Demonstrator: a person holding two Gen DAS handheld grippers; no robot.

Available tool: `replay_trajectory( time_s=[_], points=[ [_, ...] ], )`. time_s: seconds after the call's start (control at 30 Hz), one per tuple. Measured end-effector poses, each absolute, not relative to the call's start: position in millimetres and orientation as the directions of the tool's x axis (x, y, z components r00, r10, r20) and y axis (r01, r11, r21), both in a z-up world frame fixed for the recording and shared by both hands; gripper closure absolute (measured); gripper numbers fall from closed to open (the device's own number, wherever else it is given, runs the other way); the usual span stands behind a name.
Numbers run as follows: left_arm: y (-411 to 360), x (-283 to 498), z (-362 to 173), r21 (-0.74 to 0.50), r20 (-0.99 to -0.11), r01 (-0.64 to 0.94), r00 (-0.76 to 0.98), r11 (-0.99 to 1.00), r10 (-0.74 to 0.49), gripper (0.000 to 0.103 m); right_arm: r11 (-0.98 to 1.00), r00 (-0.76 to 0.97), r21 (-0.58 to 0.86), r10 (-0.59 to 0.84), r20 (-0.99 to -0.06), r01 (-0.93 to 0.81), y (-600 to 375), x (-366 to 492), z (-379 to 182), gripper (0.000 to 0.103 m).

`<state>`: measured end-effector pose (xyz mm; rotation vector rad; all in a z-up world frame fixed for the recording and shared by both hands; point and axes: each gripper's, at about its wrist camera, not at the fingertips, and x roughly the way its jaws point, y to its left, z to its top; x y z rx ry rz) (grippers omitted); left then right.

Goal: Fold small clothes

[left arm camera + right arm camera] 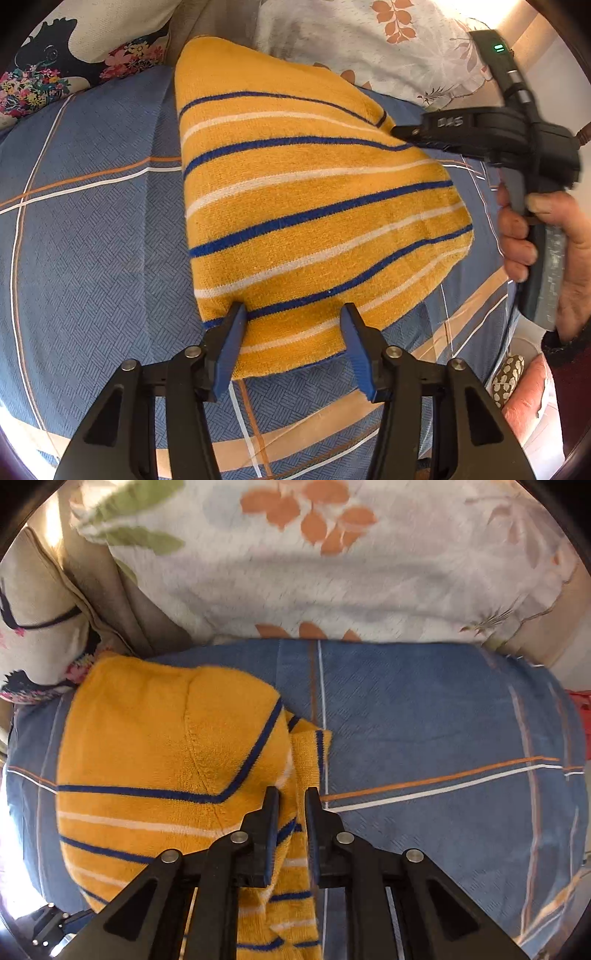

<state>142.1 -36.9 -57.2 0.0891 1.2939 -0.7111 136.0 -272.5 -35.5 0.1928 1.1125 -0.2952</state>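
Observation:
A yellow knit garment with blue and white stripes (295, 206) lies folded on a blue patterned bed sheet (92, 229). My left gripper (293, 314) is open, its blue fingers astride the garment's near edge, holding nothing. My right gripper (397, 131) reaches the garment's far right edge from the right, held by a hand (554, 251). In the right wrist view the right gripper (291, 797) is shut on a fold of the garment (166, 746) at its right edge, and the cloth hangs between the fingers.
A floral white pillow (369, 44) and a dark floral cushion (44, 74) lie at the head of the bed. The pillow (314, 572) fills the far side in the right wrist view. The bed sheet (443, 738) extends to the right of the garment.

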Motion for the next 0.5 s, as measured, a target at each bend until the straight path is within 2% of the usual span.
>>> replay_trajectory(
  time_s=[0.07,0.17,0.23,0.37,0.4,0.43,0.47,0.5],
  points=[
    [-38,142,-58,-0.332,-0.894,0.533,0.087,0.779,-0.44,0.046,0.945,0.451,0.017,-0.139,-0.881,0.326,-265,121,-14,0.09],
    [-37,143,-59,-0.351,-0.886,0.539,0.073,0.766,-0.458,0.041,0.934,0.515,0.183,-0.001,-0.857,0.307,-254,97,2,0.09],
    [-36,143,-59,-0.362,-0.881,0.542,0.068,0.758,-0.469,0.039,0.908,0.503,0.284,0.098,-0.859,0.309,-249,88,-8,0.09],
    [-29,142,-54,-0.412,-0.852,0.538,0.058,0.735,-0.52,0.039,0.883,0.451,0.24,0.037,-0.892,0.404,-263,84,-45,0.091],
    [-26,141,-51,-0.423,-0.844,0.537,0.057,0.729,-0.533,0.039,0.875,0.453,0.221,0.003,-0.891,0.43,-268,83,-47,0.085],
    [-23,139,-48,-0.428,-0.84,0.536,0.061,0.728,-0.539,0.039,0.863,0.446,0.199,-0.034,-0.894,0.464,-276,84,-49,0.063],
    [-19,138,-46,-0.43,-0.838,0.528,0.068,0.732,-0.541,0.039,0.848,0.448,0.197,-0.052,-0.892,0.491,-283,84,-50,0.056],
    [-14,137,-44,-0.43,-0.838,0.515,0.078,0.742,-0.54,0.039,0.837,0.449,0.207,-0.051,-0.892,0.507,-288,82,-50,0.054]
  ],
)
